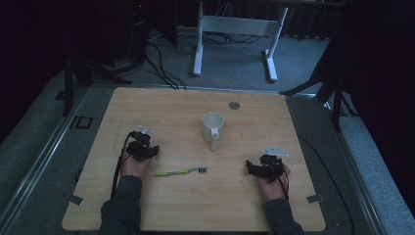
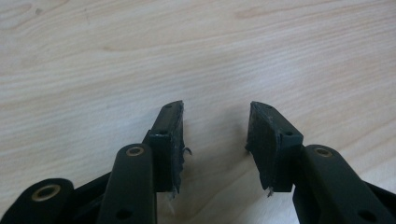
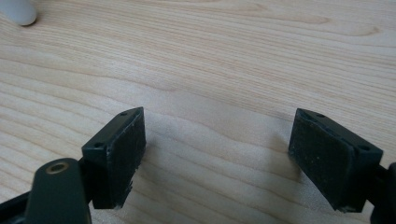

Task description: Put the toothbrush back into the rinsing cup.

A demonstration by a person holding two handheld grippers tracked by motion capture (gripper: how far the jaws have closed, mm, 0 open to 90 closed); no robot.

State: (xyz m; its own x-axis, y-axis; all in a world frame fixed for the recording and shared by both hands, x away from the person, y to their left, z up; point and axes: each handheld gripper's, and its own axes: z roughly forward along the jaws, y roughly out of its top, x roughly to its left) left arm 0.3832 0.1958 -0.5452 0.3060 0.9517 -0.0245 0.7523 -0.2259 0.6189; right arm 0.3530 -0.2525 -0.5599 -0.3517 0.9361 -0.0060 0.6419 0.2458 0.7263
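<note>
On the table (image 1: 147, 205) stands a white mug (image 1: 212, 126), just past the middle, its handle toward the person; from above it looks empty. Nearer, between the two hands, lies a toothbrush (image 1: 178, 172), its long axis crosswise, bristles to the right. The left gripper (image 2: 215, 133) sits just left of the handle end and seems the nearer one; its jaws stand apart over bare wood. The right gripper (image 3: 217, 158) rests further from the bristle end, jaws wide apart, nothing between them.
</note>
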